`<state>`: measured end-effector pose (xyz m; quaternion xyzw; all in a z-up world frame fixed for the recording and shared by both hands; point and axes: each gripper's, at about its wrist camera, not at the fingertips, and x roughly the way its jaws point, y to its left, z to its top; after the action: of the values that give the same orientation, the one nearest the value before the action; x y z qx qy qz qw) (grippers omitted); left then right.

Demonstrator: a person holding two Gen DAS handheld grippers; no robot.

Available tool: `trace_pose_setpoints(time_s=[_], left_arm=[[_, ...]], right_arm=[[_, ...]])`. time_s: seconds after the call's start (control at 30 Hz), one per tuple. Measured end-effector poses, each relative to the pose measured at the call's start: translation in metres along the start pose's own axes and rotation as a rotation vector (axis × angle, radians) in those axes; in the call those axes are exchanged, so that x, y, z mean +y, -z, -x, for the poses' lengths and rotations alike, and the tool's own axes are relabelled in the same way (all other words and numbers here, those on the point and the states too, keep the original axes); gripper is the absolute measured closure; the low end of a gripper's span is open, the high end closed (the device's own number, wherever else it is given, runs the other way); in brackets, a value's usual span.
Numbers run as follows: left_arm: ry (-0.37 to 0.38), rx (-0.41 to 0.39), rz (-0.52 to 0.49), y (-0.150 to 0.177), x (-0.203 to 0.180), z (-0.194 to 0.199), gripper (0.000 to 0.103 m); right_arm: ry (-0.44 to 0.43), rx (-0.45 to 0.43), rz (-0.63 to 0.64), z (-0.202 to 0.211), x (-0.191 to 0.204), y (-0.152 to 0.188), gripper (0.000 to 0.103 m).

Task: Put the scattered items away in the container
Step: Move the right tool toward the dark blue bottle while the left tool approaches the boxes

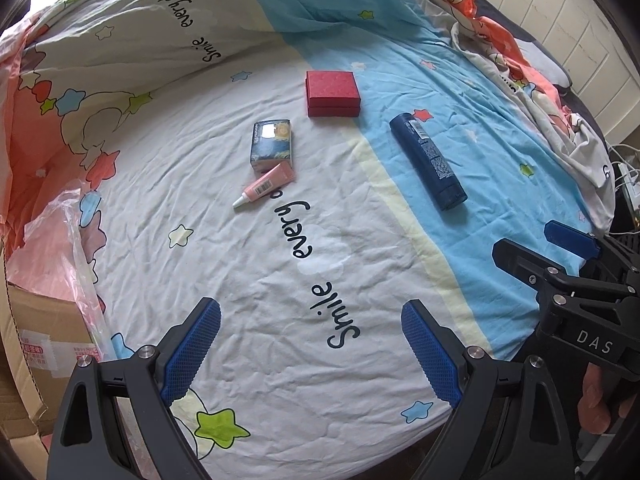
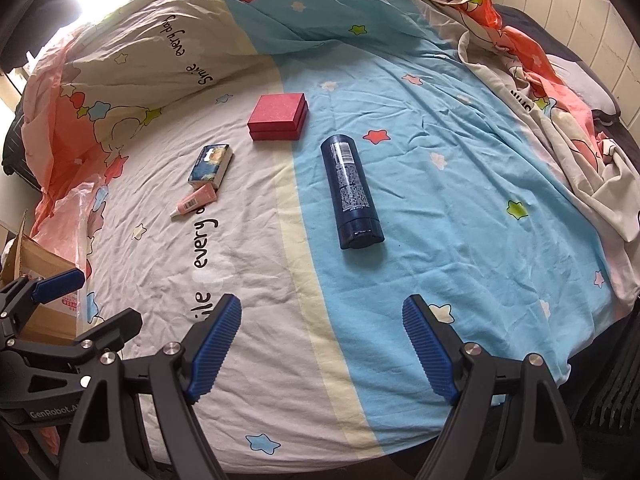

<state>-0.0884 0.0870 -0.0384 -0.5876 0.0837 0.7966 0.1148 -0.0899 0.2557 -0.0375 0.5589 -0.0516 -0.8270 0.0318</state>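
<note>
The left gripper (image 1: 310,350) hung over the near part of the bed, its blue-padded jaws spread wide with only wrinkled sheet between them. The right gripper (image 2: 322,346) was beside it, jaws likewise well apart and empty, over the seam where the white stripe of the sheet (image 2: 248,280) met the blue one. Each camera caught the other tool at its edge: the right one showed at the right rim of the left view, with fingertips (image 1: 596,396) of a person's hand below it.

Four items lay on the sheet, all apart from both grippers. A red box (image 1: 332,94) sat farthest out, closed, near the folded quilt (image 1: 160,28). Nearer and to its left lay a small blue carton (image 1: 272,144), and a pink tube (image 1: 266,186) touched the carton's near end, white cap pointing toward the cameras and leftward. A dark blue bottle (image 2: 352,192) lay flat on the blue stripe, cap end nearest the right gripper, well apart from the other three.

A cardboard box (image 1: 44,336) stood open off the left edge of the bed, with pink plastic wrap (image 1: 60,240) bunched over its far side. Its inside could not be seen. Rumpled bedding (image 2: 560,128) was heaped along the right side.
</note>
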Motion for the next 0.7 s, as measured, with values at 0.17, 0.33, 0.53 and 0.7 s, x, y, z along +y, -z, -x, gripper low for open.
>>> trace_pose_setpoints(time_s=[0.17,0.33,0.53,0.7], left_arm=[[0.004,0.005,-0.012,-0.010,-0.006,-0.009,0.009],[0.018,0.013,-0.009,-0.022,-0.010,-0.020,0.009],[0.024,0.015,-0.012,-0.035,-0.013,-0.032,0.009],[0.032,0.026,-0.008,-0.046,-0.013,-0.044,0.009]], right_arm=[[0.009,0.010,0.018,-0.007,-0.004,-0.008,0.023],[0.017,0.018,0.019,-0.015,-0.008,-0.016,0.023],[0.028,0.026,0.024,-0.026,-0.010,-0.026,0.023],[0.035,0.043,0.034,-0.039,-0.014,-0.036,0.023]])
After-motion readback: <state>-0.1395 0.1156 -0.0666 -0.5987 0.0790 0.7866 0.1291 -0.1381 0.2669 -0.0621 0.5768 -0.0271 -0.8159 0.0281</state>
